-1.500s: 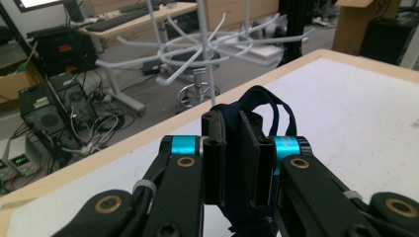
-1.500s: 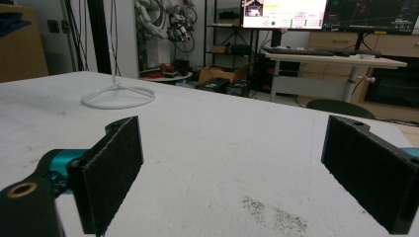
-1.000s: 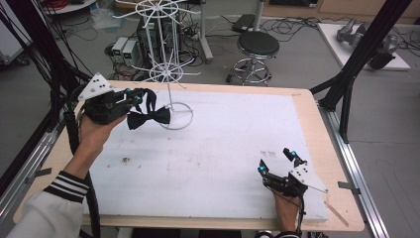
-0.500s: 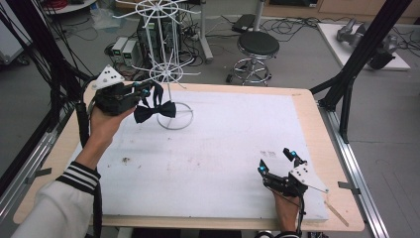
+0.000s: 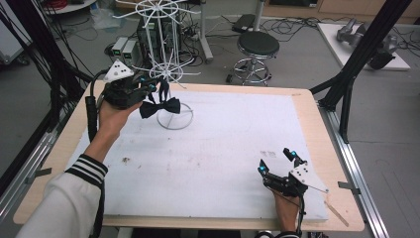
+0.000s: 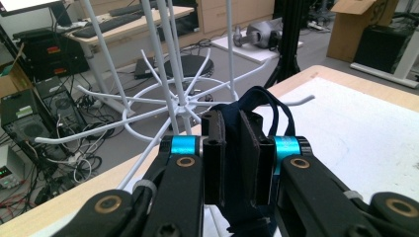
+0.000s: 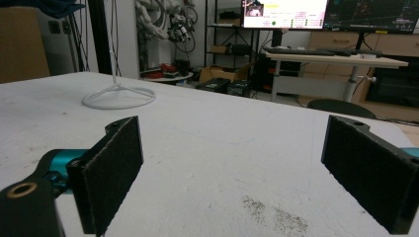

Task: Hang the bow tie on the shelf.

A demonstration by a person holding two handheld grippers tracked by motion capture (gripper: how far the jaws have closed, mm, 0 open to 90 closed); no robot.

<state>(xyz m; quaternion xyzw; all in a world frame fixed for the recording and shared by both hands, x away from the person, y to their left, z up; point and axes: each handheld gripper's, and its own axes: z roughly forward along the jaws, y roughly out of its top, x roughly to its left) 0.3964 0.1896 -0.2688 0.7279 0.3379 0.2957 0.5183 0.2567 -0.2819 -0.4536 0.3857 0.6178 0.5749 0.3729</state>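
The bow tie (image 5: 160, 107) is seen as dark matt cloth, and the stand (image 5: 166, 54) as smooth white-coated wire. The desk (image 5: 317, 129) is edged in pale wood and covered by a scuffed white matt sheet (image 5: 223, 148); the jaws are faced with rough black padding.

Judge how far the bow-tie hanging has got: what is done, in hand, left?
Done: the left gripper has the bow tie lifted off the table by its strap. In hand: bringing the strap loop up to the white rack's prongs. Left: hooking it on and letting go. The right gripper rests open.
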